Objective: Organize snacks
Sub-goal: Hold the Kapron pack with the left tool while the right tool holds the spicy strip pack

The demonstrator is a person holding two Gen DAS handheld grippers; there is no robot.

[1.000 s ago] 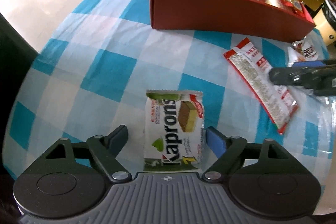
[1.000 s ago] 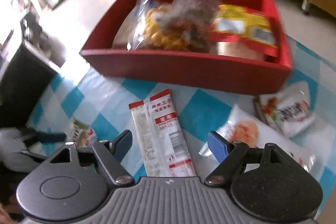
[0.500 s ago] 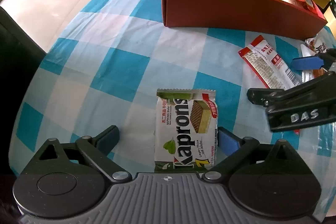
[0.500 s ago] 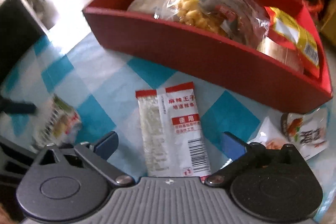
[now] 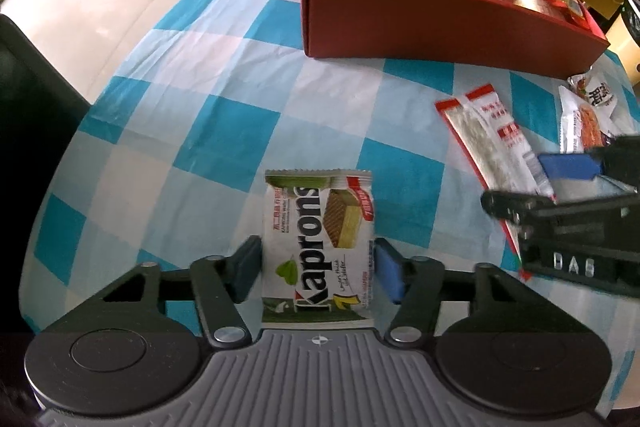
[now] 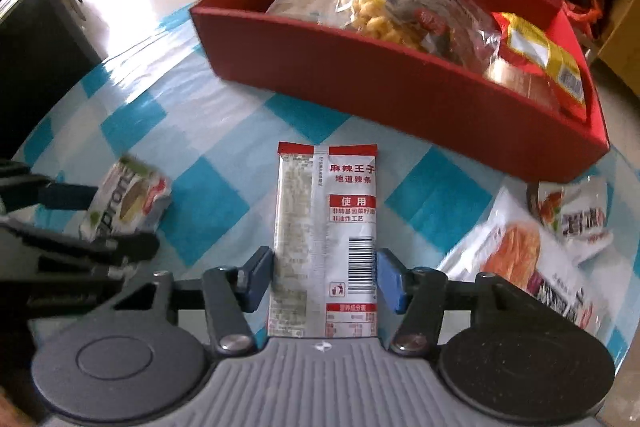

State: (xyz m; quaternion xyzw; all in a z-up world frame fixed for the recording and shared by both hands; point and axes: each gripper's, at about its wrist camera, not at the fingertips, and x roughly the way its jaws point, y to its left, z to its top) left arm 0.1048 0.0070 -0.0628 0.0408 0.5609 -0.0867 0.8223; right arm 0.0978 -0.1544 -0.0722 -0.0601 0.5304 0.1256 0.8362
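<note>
The left gripper [image 5: 317, 273] was clamped on the sides of the Kaprons wafer pack [image 5: 318, 247], which lay on the checked desk [image 5: 192, 131]. The right gripper [image 6: 325, 281] was closed against both edges of the long red-and-white spicy strip packet [image 6: 325, 227]. Ahead of both stood the red box [image 6: 360, 75] holding bagged snacks; two more packets [image 6: 540, 259] lay right of the right gripper.

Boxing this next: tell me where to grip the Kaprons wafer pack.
Pinch the Kaprons wafer pack across its two long side edges, from its near short end. It lies flat, lengthwise between the left hand-held gripper fingers.
</note>
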